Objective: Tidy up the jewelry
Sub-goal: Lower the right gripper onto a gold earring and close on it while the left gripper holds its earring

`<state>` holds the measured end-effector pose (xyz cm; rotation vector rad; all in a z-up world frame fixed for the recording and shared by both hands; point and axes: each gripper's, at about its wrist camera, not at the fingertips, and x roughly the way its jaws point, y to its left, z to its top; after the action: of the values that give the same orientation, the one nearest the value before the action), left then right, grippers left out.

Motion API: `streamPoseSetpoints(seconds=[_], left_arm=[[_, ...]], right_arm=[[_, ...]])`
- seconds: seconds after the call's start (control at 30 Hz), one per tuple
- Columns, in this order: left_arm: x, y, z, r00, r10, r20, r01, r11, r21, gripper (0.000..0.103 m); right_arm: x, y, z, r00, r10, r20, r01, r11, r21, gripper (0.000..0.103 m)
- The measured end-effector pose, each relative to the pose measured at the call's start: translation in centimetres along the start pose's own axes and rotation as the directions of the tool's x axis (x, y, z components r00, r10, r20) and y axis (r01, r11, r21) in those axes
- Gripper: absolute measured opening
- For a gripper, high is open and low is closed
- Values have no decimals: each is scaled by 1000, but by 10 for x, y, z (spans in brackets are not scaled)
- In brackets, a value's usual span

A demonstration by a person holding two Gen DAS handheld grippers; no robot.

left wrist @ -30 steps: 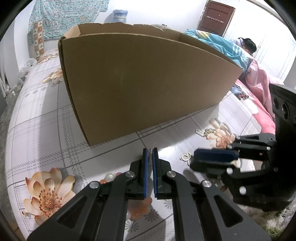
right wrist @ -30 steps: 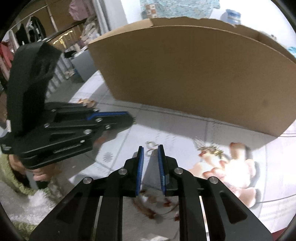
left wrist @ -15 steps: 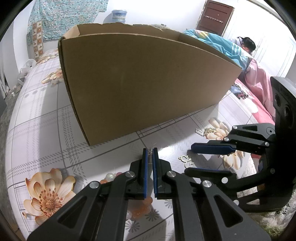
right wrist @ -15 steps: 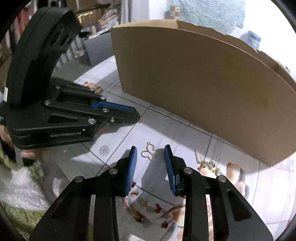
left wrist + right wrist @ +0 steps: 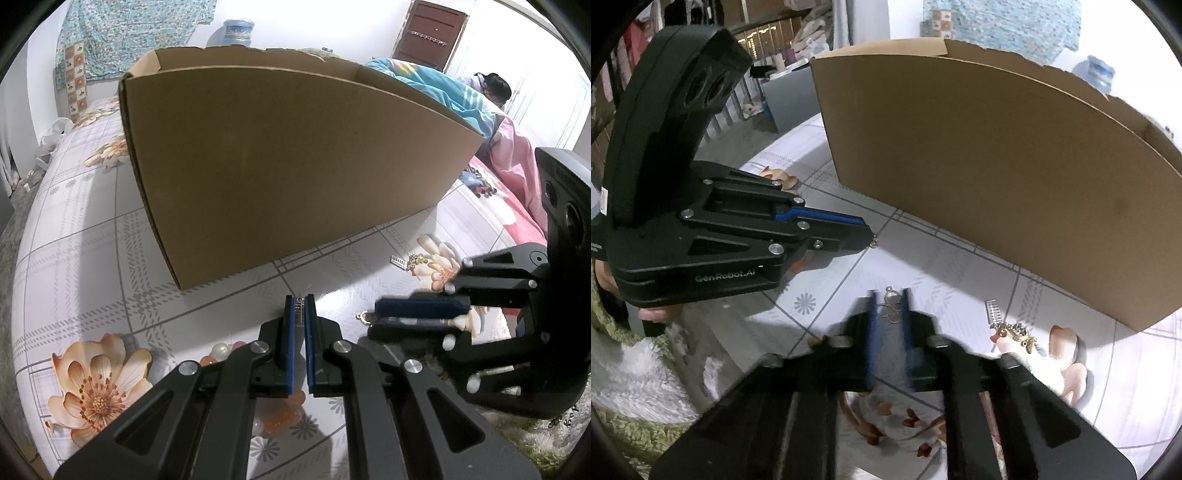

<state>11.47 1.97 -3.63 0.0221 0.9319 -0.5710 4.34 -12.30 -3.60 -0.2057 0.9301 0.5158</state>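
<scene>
The only lettering that can be read is "GenRobot.AI", in pale raised letters on the lower black side plate of the left tool (image 5: 866, 236), at the left of the right wrist view. Some dark scribbled marks sit at the far right edge of the left wrist view, too small to make out.

Before my black left tool (image 5: 300, 308) with its blue pads stands the plain brown cardboard box (image 5: 288, 166). My black right tool (image 5: 888, 308) shares that blue lining. The desk's glossy cloth (image 5: 92, 266) beside the box is pale lilac-white, crossed by grey plaid lines and printed with peach-orange flowers. Near the box lie a gold butterfly-shaped charm (image 5: 891, 308) and a dull-gold beaded ornament (image 5: 1015, 329).
</scene>
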Motion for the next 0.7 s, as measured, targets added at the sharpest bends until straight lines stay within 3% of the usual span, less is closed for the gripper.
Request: streamPoseSetpoints(seconds=[0.2,0.4,0.63,0.7], left_arm=[[0,0,0,1000,1,0,-1,1000,0,4],[0,0,-1,1000,0,1,0,1000,-2,4],[0,1,-1,1000,0,2,0,1000,-2,4],[0,1,-1,1000,-2,2,2,1000,-3,4]], right_arm=[[-11,-10,-4,1000,4,5,-4,999,32,4],[-9,-6,3,1000,-1,12,1,1000,3,20],[5,6,8,999,-39,-24,37,997,-62,19],[6,6,9,999,-37,-33,35,998,-53,6]])
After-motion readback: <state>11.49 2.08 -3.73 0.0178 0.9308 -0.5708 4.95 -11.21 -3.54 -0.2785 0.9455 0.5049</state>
